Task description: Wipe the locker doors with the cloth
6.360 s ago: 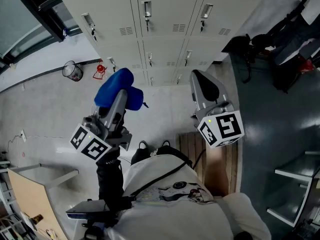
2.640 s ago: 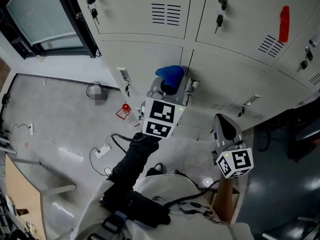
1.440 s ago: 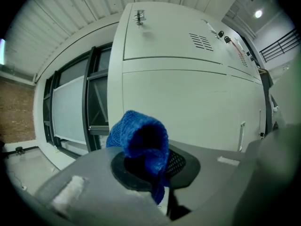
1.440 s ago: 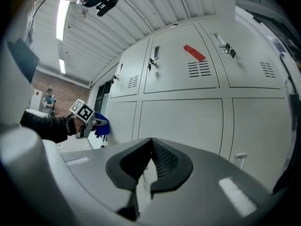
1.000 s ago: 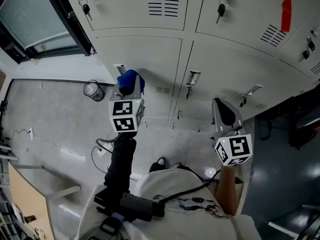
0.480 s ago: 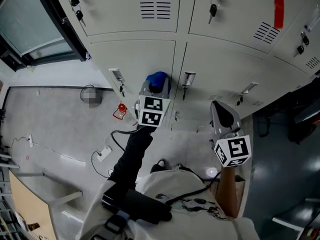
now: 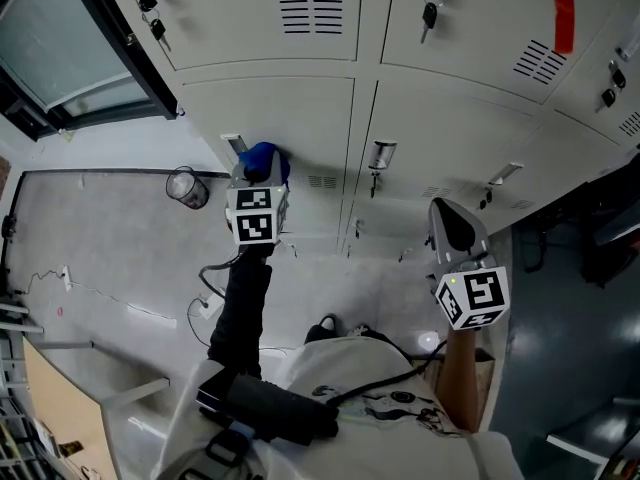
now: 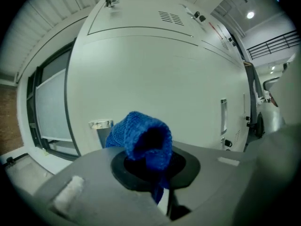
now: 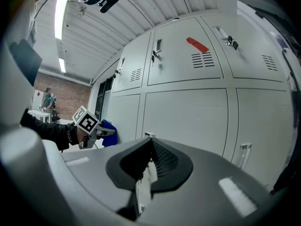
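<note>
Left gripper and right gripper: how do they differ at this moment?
The left gripper is shut on the blue cloth; the right gripper is shut on nothing. The left gripper is stretched out to a lower locker door, with the cloth close to it; the right gripper is held back beside the person, clear of that door. Both are shut and aimed toward the lockers.

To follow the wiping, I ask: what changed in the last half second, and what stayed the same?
The left gripper slid the blue cloth leftward across the lower locker door, from near its middle to beside the latch at its left. It stays shut on the cloth. The right gripper stayed low at the right, shut and empty.
</note>
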